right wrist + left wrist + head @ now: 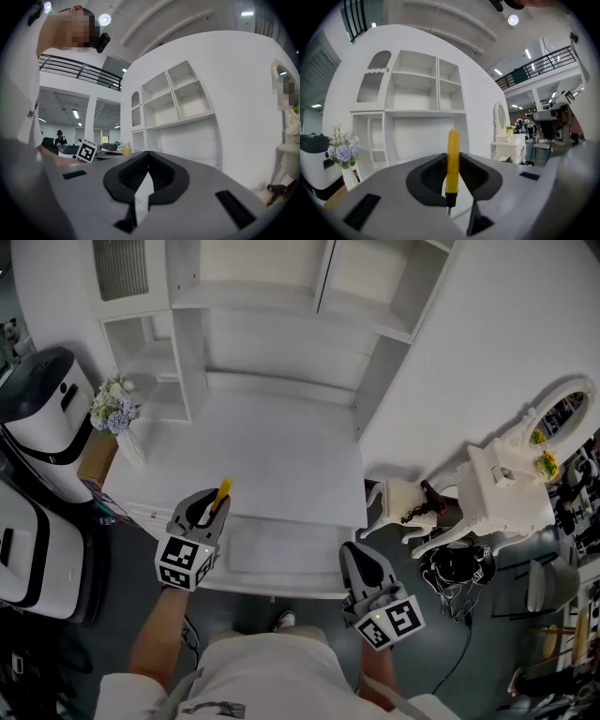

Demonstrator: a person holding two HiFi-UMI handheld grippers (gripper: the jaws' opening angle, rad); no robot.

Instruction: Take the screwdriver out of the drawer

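A screwdriver (222,493) with a yellow handle stands up between the jaws of my left gripper (208,509), which is shut on it above the desk's front left edge. In the left gripper view the yellow handle (453,154) is pinched between the two black pads, and the dark collar and metal shaft point down below them. The white drawer (281,549) stands pulled out from the desk front, between my two grippers. My right gripper (364,563) hovers at the drawer's right corner. Its jaw tips meet in the right gripper view (148,153), with nothing between them.
A white desk (272,456) with a shelf unit (281,296) fills the middle. A vase of flowers (117,407) stands at its left end, beside a white and black appliance (42,409). Small white furniture and a mirror (561,413) crowd the right side.
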